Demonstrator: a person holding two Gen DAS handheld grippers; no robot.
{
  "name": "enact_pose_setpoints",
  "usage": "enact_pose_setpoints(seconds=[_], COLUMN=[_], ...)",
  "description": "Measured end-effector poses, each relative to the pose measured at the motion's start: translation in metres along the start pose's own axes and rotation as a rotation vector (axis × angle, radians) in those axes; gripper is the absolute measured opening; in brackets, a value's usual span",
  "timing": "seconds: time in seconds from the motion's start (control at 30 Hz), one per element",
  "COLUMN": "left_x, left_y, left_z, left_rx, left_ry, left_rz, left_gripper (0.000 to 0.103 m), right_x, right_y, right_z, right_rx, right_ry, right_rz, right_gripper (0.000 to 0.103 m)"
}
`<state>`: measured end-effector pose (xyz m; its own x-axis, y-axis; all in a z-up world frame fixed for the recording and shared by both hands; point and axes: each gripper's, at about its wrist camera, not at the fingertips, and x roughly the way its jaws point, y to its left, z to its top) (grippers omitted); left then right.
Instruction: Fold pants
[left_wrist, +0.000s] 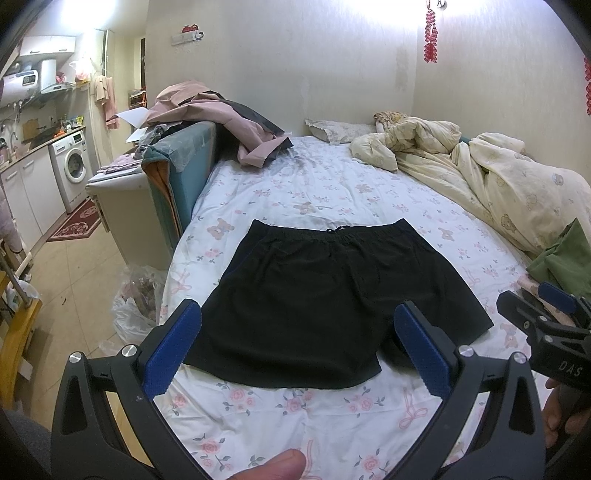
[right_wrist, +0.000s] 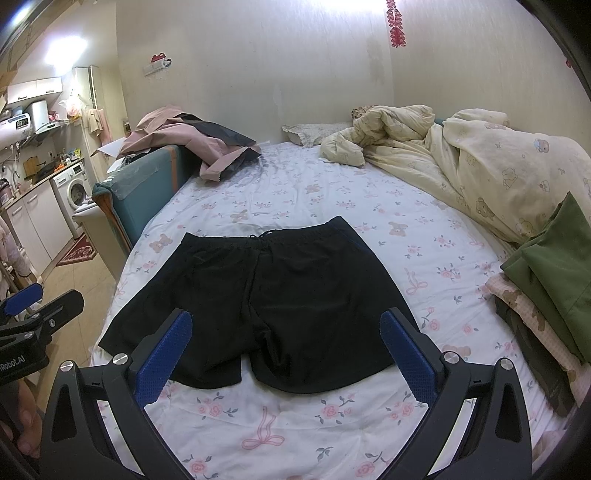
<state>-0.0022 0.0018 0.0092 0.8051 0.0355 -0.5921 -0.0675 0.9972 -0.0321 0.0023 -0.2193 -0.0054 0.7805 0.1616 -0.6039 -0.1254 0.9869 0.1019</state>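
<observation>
From the left wrist view, one pair of black shorts (left_wrist: 325, 306) is lying flat in the middle of the frame on the flowered bedsheet (left_wrist: 332, 184). Its elastic waistband is pointing toward the top of the frame and its two leg openings toward the bottom, so the long axis is running from side to side. The cloth is looking thin, matte and smooth, with a small drawstring bow at the waistband's middle. The left gripper (left_wrist: 295, 347) is filling the lower part of the frame, its two blue ribbed pads standing wide apart and holding nothing, hovering over the hems. At the right edge the right gripper (left_wrist: 546, 306) is showing from the side; its pads are standing apart too. A rumpled cream quilt (left_wrist: 498, 177) is bunching at the upper right.

From the right wrist view, the same shorts (right_wrist: 266, 302) are lying in the middle of the frame, waistband toward the top and legs toward the bottom. The right gripper (right_wrist: 286, 354) is spreading its two blue pads wide over the hems, gripping nothing. The left gripper (right_wrist: 37, 306) is peeking in at the left edge. A stack of folded clothes (right_wrist: 546, 288), green on top, is sitting at the right edge.
</observation>
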Motion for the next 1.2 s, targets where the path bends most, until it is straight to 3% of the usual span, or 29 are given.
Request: enact_pose_setpoints(seconds=[0.63, 0.77, 0.97, 1.03, 1.1, 1.2], left_x=[0.001, 0.008, 0.028, 0.033, 0.039, 0.045], left_y=[0.001, 0.005, 0.016, 0.018, 0.019, 0.021], left_z=[0.001, 0.003, 0.001, 0.000, -0.001, -0.001], left_rx=[-0.004, -0.021, -0.068, -0.071, -0.077, -0.080], left_ry=[0.012, 0.045, 0.128, 0.142, 0.163, 0.182], left_rz=[0.002, 0.022, 0.059, 0.075, 0.075, 0.079], left_gripper=[0.103, 0.103, 0.103, 0.103, 0.103, 0.103], right_x=[0.004, 0.020, 0.075, 0.100, 0.128, 0.156], right_y=[-0.005, -0.038, -0.136, -0.168, -0.192, -0.207], right_z=[-0.004, 0.003, 0.017, 0.011, -0.004, -0.022], right_rx=[0.017, 0.117, 0.352, 0.436, 0.496, 0.532], right_ry=[0.020, 0.101, 0.241, 0.312, 0.401, 0.485], right_rz=[0.011, 0.049, -0.033, -0.048, -0.074, -0.095], right_gripper=[0.103, 0.103, 0.103, 0.100, 0.089, 0.081])
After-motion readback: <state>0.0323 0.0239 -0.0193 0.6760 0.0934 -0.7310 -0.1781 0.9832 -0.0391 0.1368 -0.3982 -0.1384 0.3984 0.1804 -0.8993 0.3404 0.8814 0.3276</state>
